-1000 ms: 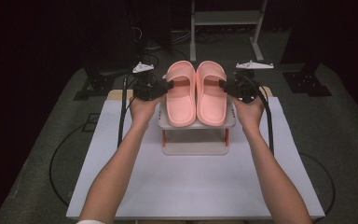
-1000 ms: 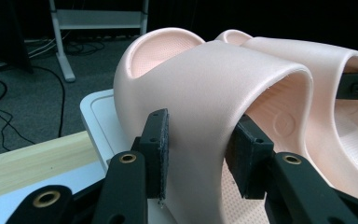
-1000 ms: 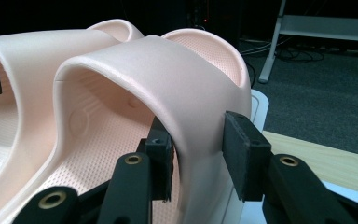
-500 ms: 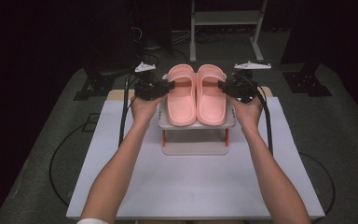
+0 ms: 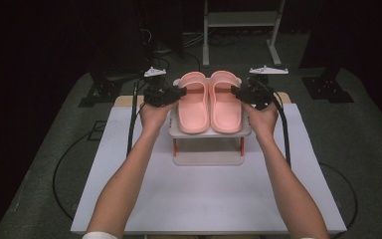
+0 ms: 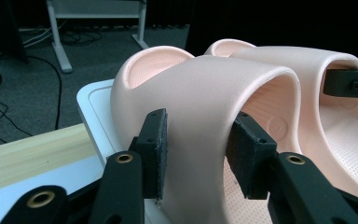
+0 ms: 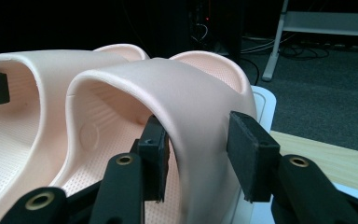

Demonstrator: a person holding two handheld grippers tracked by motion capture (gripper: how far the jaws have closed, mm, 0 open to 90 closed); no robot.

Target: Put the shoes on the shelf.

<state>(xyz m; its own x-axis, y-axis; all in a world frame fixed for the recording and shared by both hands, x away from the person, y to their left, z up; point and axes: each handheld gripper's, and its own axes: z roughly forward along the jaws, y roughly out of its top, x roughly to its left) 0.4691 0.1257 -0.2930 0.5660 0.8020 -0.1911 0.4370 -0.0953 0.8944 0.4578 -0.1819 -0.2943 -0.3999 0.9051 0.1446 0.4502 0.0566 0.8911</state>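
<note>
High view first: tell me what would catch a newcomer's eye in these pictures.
A pair of pink slippers sits side by side on top of a small white rack at the far middle of the white table. The left tongs and right tongs come in from either side, each straddling the outer edge of a slipper's strap. Up close, their jaws have just been opening and the pads stand slightly off the strap.

We see a white table (image 5: 204,199) on grey carpet (image 5: 368,134), a metal stand (image 5: 238,20) at the far side, and black cables (image 5: 59,169) looping at left.
</note>
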